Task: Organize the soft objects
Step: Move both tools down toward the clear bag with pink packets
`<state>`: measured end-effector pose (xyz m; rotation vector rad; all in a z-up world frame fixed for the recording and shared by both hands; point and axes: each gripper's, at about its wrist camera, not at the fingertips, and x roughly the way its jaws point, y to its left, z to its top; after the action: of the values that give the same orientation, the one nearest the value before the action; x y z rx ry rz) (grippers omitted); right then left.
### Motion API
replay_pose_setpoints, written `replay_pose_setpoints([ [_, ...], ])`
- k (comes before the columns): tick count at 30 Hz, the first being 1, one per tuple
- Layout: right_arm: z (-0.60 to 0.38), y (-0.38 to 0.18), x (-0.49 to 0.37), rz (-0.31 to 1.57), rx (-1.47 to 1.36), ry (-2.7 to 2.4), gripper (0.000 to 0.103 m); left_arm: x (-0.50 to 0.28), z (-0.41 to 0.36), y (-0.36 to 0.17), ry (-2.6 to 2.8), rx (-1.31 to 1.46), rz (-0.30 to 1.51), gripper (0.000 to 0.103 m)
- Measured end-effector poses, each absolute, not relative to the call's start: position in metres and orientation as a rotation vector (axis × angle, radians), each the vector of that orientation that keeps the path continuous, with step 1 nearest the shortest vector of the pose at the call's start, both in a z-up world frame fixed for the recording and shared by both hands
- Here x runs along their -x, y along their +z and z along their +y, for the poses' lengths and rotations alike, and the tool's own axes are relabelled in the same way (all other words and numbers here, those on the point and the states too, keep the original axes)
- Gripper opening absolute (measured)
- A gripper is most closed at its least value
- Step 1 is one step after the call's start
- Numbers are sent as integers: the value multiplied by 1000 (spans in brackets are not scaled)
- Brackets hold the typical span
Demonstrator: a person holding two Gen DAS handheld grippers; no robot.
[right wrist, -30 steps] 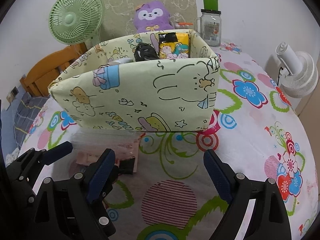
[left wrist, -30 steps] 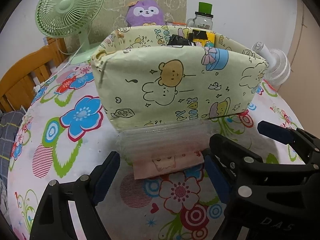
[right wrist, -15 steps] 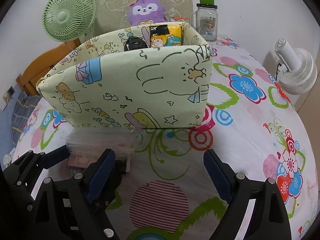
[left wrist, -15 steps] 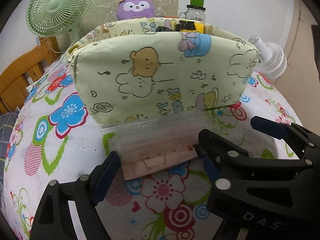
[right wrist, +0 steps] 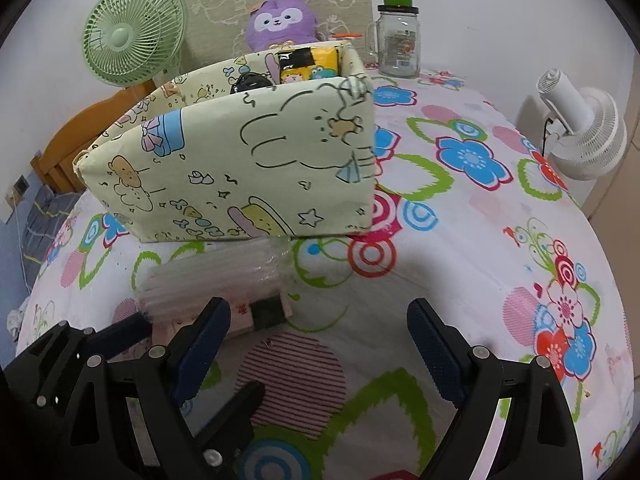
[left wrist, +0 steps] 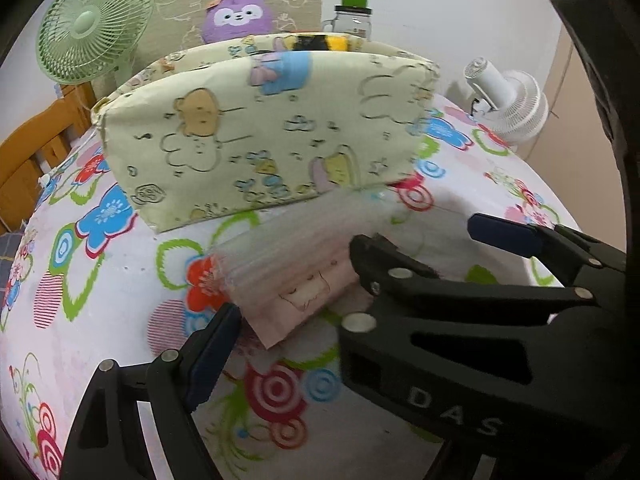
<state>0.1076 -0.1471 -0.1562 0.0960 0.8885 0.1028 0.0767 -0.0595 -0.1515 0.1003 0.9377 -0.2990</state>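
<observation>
A clear plastic pack with a pink printed card (left wrist: pixel 296 276) lies on the floral tablecloth just in front of the pale green cartoon fabric bin (left wrist: pixel 264 132). My left gripper (left wrist: pixel 292 320) straddles the pack with its fingers at both sides, not visibly squeezing it. In the right wrist view the pack (right wrist: pixel 216 280) sits left of centre, the bin (right wrist: pixel 240 168) behind it holds a yellow and black packet (right wrist: pixel 308 64) and a dark item. My right gripper (right wrist: pixel 320 344) is open and empty over the cloth, to the right of the pack.
A green fan (right wrist: pixel 132 40), a purple plush (right wrist: pixel 280 20) and a glass jar with a green lid (right wrist: pixel 398 40) stand behind the bin. A white fan (right wrist: pixel 584 128) is at the right edge. A wooden chair (left wrist: pixel 28 160) is at the left.
My left gripper has swung left and tilted, so the pack now lies slanted between its fingers. The right gripper has crept closer to the bin.
</observation>
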Motion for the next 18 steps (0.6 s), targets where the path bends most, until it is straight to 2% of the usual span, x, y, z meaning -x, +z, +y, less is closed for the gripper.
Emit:
replay_pose_setpoints([
  [18,-173,-143,-87,848,-139,81,92,-76,-62,-137,-272,-191,891,86],
])
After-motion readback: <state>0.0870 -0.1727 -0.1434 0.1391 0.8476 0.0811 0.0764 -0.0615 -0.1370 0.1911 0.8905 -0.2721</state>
